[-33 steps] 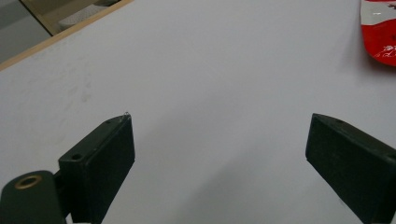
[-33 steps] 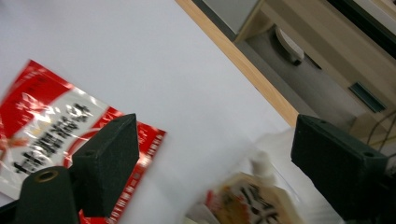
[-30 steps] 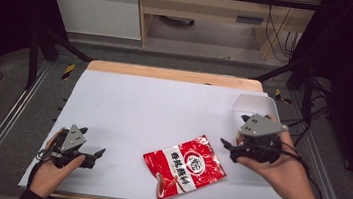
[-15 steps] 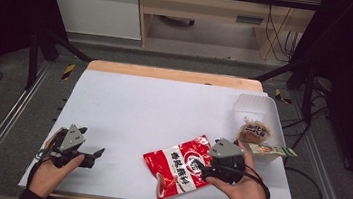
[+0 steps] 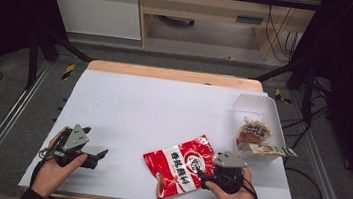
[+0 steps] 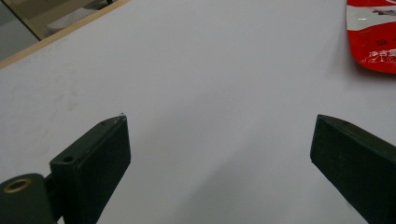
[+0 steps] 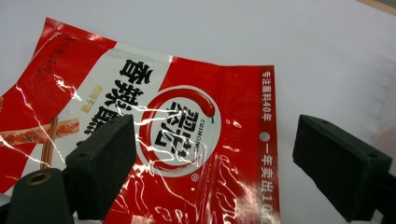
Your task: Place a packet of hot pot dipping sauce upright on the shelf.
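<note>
While the packet lies flat on the desk (image 5: 163, 108), these points hold:
Snack packet (image 5: 180, 164): near the front edge, left of the white bin (image 5: 256, 104).
Right hand-held gripper (image 7: 210, 154): jaws spread wide over the packet's sealed end.
Left hand-held gripper (image 6: 219, 154): open, idle, well apart.
Handling: likely light, crinkly, slippery foil; pinch the flat sealed edge.

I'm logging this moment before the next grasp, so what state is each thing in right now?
Right gripper: open, jaws wide apart over the red bag's end.
Left gripper: open, over bare table, holding nothing.
Red snack bag: sealed, lying flat on the table, not gripped.
White bin: upright, holding a wrapped bun and a small carton lying on its side.
</note>
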Motion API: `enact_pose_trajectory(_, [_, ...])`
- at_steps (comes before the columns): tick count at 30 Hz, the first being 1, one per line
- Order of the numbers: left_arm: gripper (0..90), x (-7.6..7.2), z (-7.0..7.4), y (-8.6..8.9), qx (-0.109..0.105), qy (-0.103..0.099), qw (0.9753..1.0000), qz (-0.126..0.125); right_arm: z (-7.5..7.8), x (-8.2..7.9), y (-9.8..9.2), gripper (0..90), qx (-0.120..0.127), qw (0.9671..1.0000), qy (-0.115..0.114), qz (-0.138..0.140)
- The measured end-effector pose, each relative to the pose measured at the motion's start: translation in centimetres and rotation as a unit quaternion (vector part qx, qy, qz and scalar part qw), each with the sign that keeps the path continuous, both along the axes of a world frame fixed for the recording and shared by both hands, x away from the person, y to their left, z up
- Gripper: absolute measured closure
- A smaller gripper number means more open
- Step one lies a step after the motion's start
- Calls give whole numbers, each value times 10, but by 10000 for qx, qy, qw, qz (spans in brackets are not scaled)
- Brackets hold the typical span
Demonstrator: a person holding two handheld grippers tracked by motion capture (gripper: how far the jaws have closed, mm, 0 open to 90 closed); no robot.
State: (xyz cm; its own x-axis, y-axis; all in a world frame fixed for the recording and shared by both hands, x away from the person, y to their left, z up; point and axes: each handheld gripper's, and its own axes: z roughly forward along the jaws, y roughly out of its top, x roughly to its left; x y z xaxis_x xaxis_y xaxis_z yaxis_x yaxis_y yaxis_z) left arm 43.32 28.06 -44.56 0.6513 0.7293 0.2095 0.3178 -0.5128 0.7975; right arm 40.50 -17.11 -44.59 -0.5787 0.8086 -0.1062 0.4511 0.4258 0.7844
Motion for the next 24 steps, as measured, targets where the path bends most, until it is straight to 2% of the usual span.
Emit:
enact_pose_trajectory(2, [49,-1,0,0,3,-1,10000,-12,-2,-1,-3,141,5,10000,53,-44])
enact_pose_trajectory(10, [49,0,1,0,-65,-7,9999,-116,-17,5,-20,127,217,9981,498,-302])
enact_pose_trajectory(13, [49,-1,1,-2,-75,-22,9997,-212,-21,6,-23,102,214,9979,577,-202])
enact_pose_trajectory(16, [49,-1,1,-2,-59,-6,9997,-225,-23,7,-24,100,338,9969,682,-216])
enact_pose_trajectory(24, [52,1,-1,-6,-62,36,9997,-253,-27,9,-23,106,336,9954,890,-128])
